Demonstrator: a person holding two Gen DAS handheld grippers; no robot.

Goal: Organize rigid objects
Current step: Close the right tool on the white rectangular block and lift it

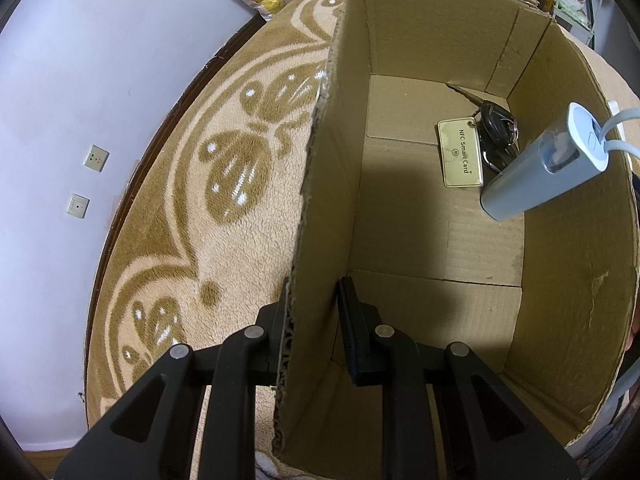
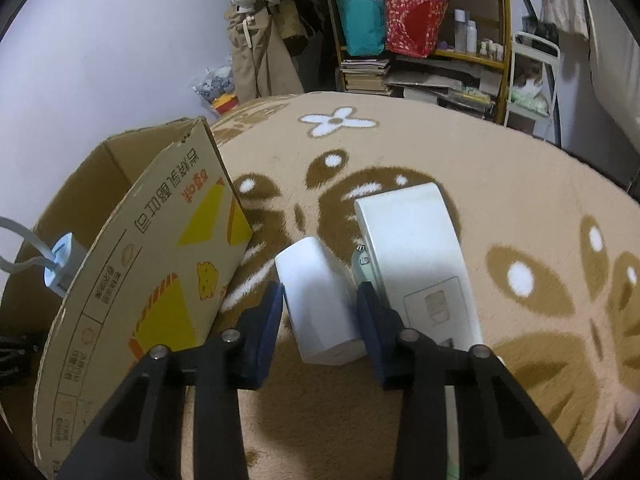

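Note:
An open cardboard box [image 1: 568, 280] stands on a patterned beige blanket [image 1: 224, 240]. Inside lie a bunch of keys [image 1: 498, 128] with a gold "NFC Smart Card" tag [image 1: 460, 154]. A grey-blue cylinder with a strap [image 1: 536, 168] leans against the box's right wall. My left gripper [image 1: 314, 312] straddles the box's near-left wall, one finger outside and one inside, with its jaws apart. In the right wrist view my right gripper [image 2: 318, 304] holds a white rounded block [image 2: 320, 304] between its blue pads [image 2: 268, 328], just right of the box [image 2: 168, 264]. The cylinder's cap [image 2: 60, 260] shows over the rim.
A larger white device with a socket face [image 2: 420, 256] lies on the blanket directly right of the held block, close to my right finger. Shelves with bags, books and bottles [image 2: 420, 40] and hanging clothes stand beyond the blanket. A lilac wall with two sockets [image 1: 88, 176] is at left.

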